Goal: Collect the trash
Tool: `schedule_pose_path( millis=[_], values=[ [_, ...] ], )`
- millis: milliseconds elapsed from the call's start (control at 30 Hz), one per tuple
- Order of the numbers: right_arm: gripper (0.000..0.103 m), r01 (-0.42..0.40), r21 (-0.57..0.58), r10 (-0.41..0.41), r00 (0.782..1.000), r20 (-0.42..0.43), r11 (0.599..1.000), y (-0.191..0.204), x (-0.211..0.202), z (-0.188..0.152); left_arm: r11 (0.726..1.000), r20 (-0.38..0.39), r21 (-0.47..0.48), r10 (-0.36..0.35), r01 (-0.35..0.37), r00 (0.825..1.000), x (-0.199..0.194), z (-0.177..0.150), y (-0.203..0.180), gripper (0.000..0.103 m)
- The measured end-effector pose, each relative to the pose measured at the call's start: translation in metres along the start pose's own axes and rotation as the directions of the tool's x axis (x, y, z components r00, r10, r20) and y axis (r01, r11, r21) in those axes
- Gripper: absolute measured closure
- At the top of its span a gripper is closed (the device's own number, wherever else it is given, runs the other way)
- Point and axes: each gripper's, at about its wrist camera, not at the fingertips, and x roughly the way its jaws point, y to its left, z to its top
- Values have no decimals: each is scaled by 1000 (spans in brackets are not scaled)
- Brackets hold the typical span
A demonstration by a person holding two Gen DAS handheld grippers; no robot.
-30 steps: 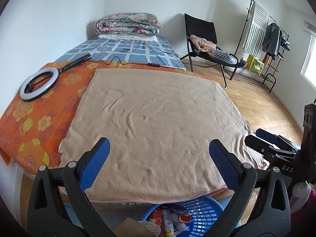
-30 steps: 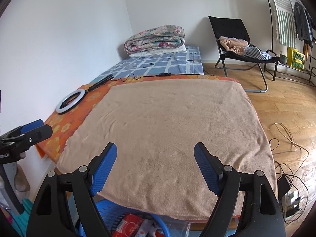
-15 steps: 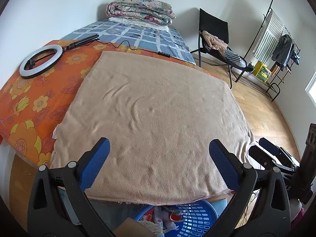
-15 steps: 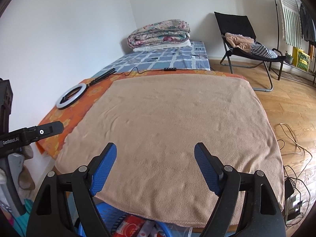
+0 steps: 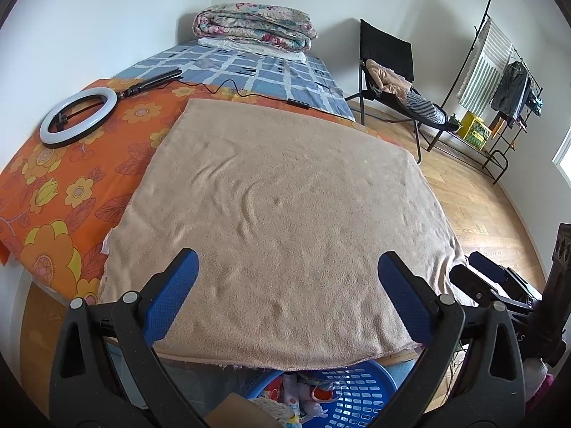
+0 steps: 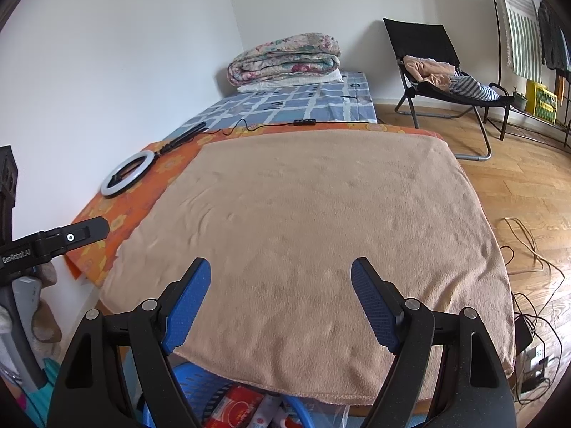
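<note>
While higher than before, both hand-held grippers (image 5: 287,267) (image 6: 280,278) agape.

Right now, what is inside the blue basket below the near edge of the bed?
The blue basket holds wrappers and packets, including a red package. The tan blanket overhangs its far part, and the tongs block more, so the rest is hidden.

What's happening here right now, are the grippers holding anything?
Nothing is held. The left gripper and right gripper are both open and empty, hovering over the near edge of the beige blanket on the bed. No trash shows on the blanket. Just below that edge sits a blue basket with wrappers and packaging in it. A ring light lies on the orange floral sheet to the left.
</note>
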Motion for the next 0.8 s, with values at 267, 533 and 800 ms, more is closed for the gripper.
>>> schedule_pose_path(
  millis=[267,533,800],
  values=[
    [22,1,4,-1,1000,-6,1000,1,2,-2,1000,-1,3,1,-1,1000,0,-1,0,1],
    [22,0,5,0,1000,-10,1000,0,4,-4,1000,0,5,2,-2,1000,0,-1,0,1],
    [22,-6,11,6,1000,-13,1000,1,4,-6,1000,0,5,3,-3,1000,0,-2,-1,1]
  ],
)
